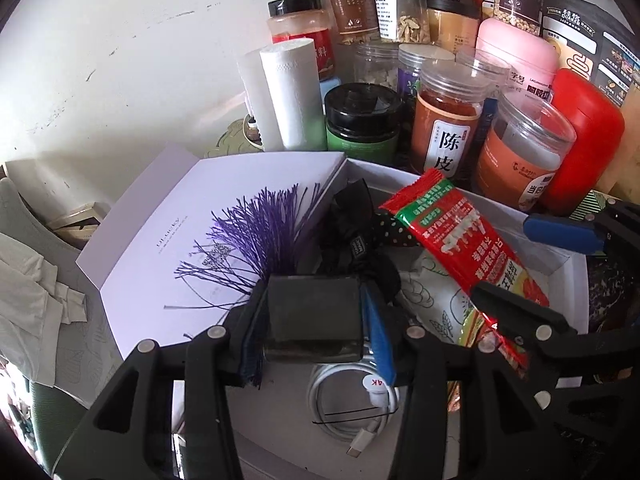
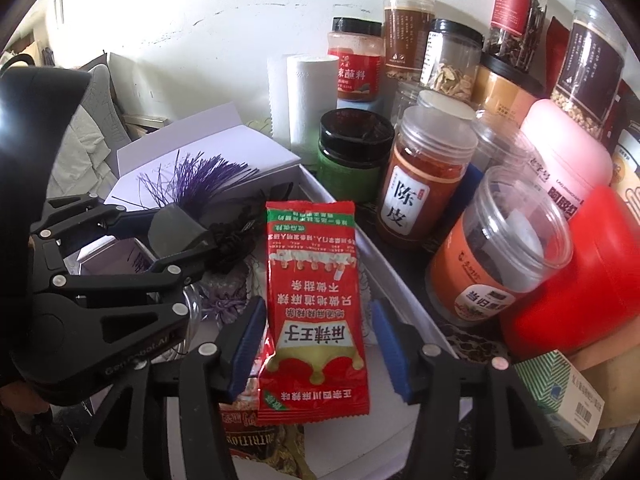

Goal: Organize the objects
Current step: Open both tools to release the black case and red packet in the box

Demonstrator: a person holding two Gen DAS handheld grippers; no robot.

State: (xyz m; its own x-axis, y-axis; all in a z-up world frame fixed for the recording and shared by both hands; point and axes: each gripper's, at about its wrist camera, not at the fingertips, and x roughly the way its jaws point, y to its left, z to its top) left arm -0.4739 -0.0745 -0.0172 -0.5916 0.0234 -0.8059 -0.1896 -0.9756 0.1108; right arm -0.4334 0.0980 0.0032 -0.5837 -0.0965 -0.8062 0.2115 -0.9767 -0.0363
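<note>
My left gripper point(image 1: 314, 340) is shut on a dark grey block point(image 1: 312, 320), its blue pads against both sides, just above an open white box point(image 1: 576, 280). A coiled white cable point(image 1: 348, 400) lies under it. In the right wrist view the left gripper point(image 2: 180, 236) comes in from the left with the block point(image 2: 180, 232). My right gripper point(image 2: 320, 348) is open around a red snack packet point(image 2: 316, 312), which rests on other packets in the box point(image 2: 400, 280); the right pad stands clear of it. The left wrist view shows the right gripper point(image 1: 504, 260) at the packet point(image 1: 460, 240).
The box lid point(image 1: 168, 240) stands open to the left with a purple tassel point(image 1: 260, 232) on it. Several jars crowd behind the box, including an orange-powder jar point(image 1: 444, 120) and a dark green one point(image 1: 360, 128), beside a paper roll point(image 1: 296, 92) and red container point(image 1: 588, 136).
</note>
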